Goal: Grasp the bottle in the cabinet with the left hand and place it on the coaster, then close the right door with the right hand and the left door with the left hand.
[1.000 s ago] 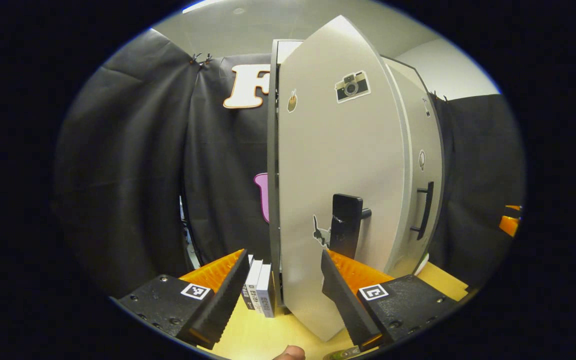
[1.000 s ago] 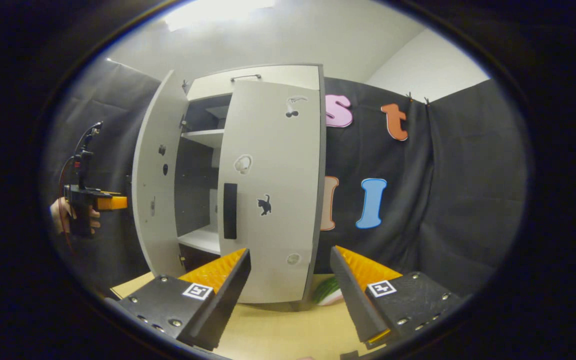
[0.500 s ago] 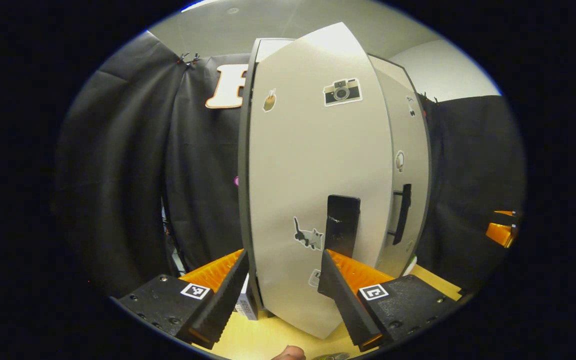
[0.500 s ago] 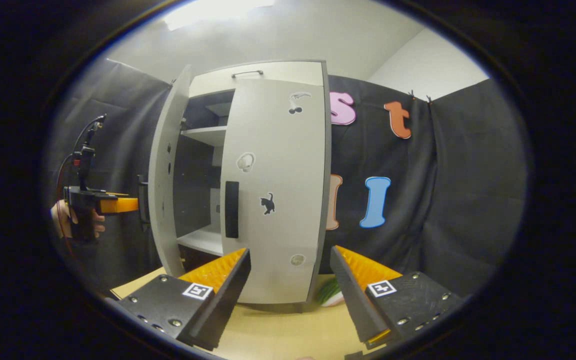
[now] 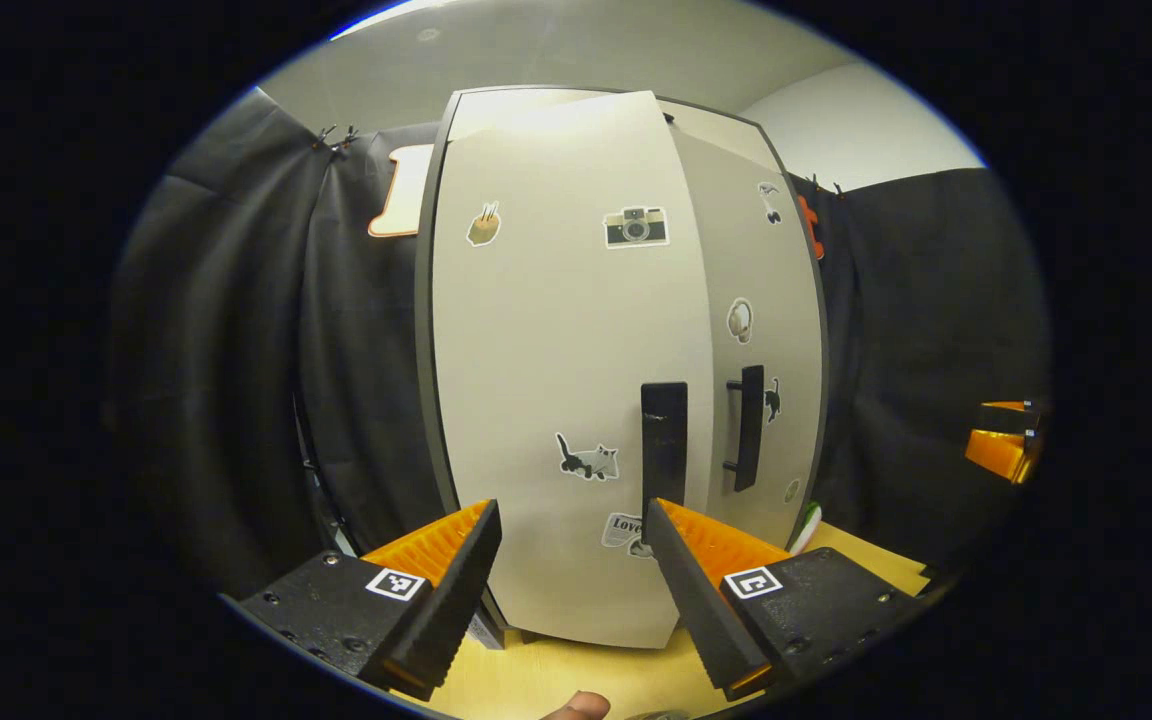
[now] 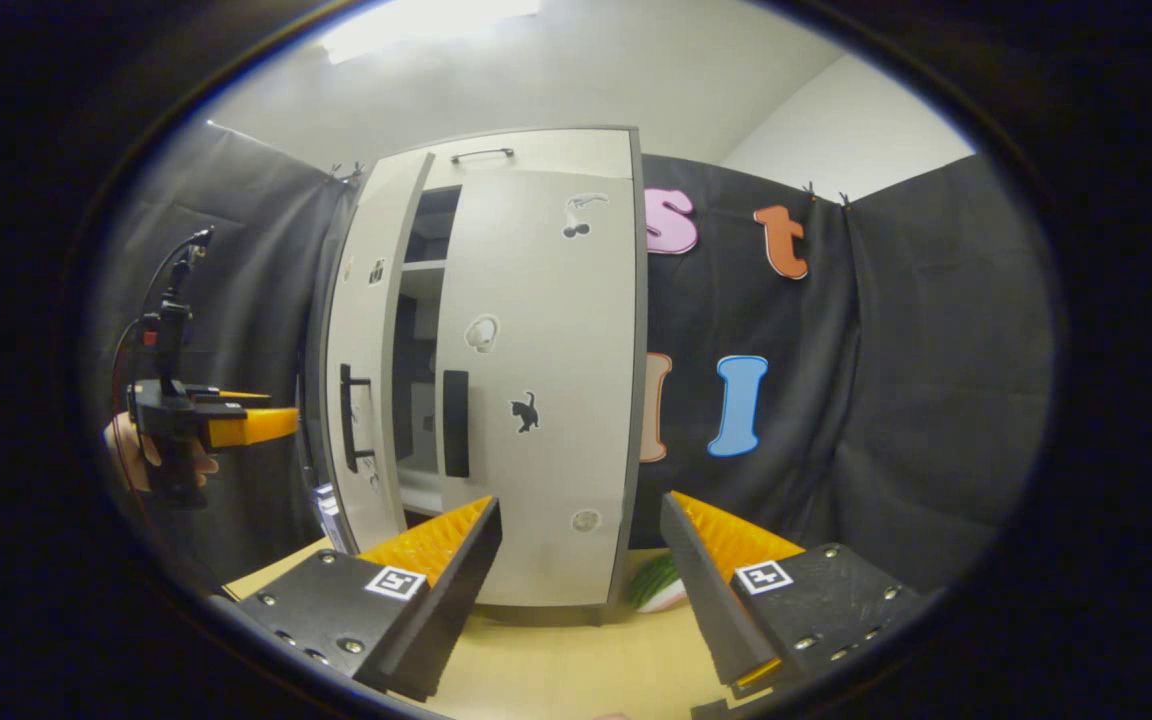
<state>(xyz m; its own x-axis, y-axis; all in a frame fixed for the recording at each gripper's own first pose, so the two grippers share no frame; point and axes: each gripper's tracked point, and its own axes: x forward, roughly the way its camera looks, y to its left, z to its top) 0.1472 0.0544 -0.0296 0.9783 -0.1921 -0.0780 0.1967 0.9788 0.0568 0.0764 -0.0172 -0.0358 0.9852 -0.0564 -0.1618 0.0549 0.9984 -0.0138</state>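
Note:
The grey cabinet stands on a wooden table. In the left gripper view its left door (image 5: pixel 546 380), with stickers and a black handle (image 5: pixel 664 440), faces me and is almost shut. The right door (image 5: pixel 761 340) lies flat beside it. My left gripper (image 5: pixel 571 570) is open, its fingertips close in front of the left door by the handle's lower end. In the right gripper view the left door (image 6: pixel 364 380) is ajar, with a narrow gap (image 6: pixel 418 330) showing shelves, and the right door (image 6: pixel 541 400) is shut. The left gripper (image 6: pixel 241 425) sits at that door's outer face. My right gripper (image 6: pixel 581 570) is open and empty.
A green and white object (image 6: pixel 658 582) lies on the table (image 6: pixel 576 660) at the cabinet's right foot. Books (image 6: pixel 326 508) stand by the cabinet's left side. A hand (image 6: pixel 131 455) holds the left gripper. The right gripper (image 5: pixel 1001 445) shows far right in the left gripper view.
The left door has swung from wide open to nearly shut, with the left gripper following it inward. The right gripper has stayed in place and the right door has not moved.

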